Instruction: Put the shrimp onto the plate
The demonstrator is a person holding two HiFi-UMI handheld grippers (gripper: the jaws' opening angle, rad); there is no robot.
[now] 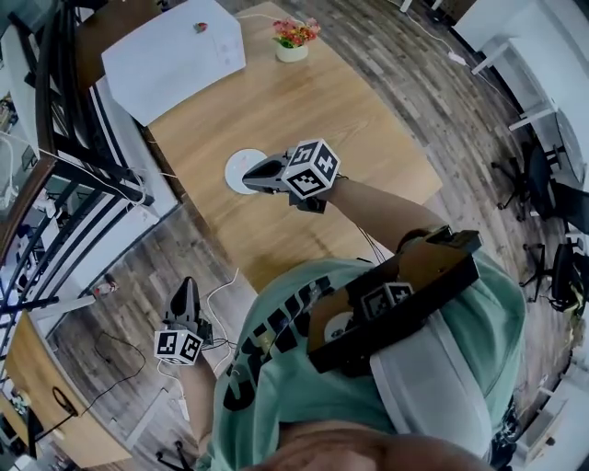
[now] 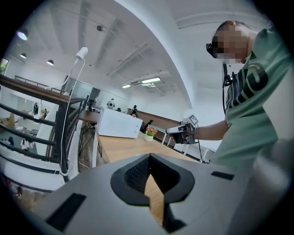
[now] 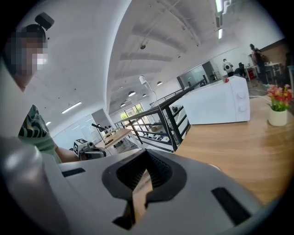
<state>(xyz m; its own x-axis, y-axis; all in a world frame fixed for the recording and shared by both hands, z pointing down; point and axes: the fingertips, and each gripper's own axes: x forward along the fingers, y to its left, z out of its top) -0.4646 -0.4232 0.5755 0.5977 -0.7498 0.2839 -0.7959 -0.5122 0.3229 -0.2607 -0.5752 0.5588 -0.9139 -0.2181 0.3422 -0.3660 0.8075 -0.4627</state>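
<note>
An open office with a wood floor; a long wooden table (image 1: 304,120) carries a white box (image 1: 175,51) at its far end, a flower pot (image 1: 293,41) to the right of the box, and a white plate (image 1: 234,167) near the left edge. A small red thing (image 1: 200,28) on the box may be the shrimp; it is too small to tell. The right gripper (image 1: 248,175) hangs over the plate, jaws pressed together, empty. The left gripper (image 1: 187,285) is off the table over the floor, jaws likewise together on nothing.
</note>
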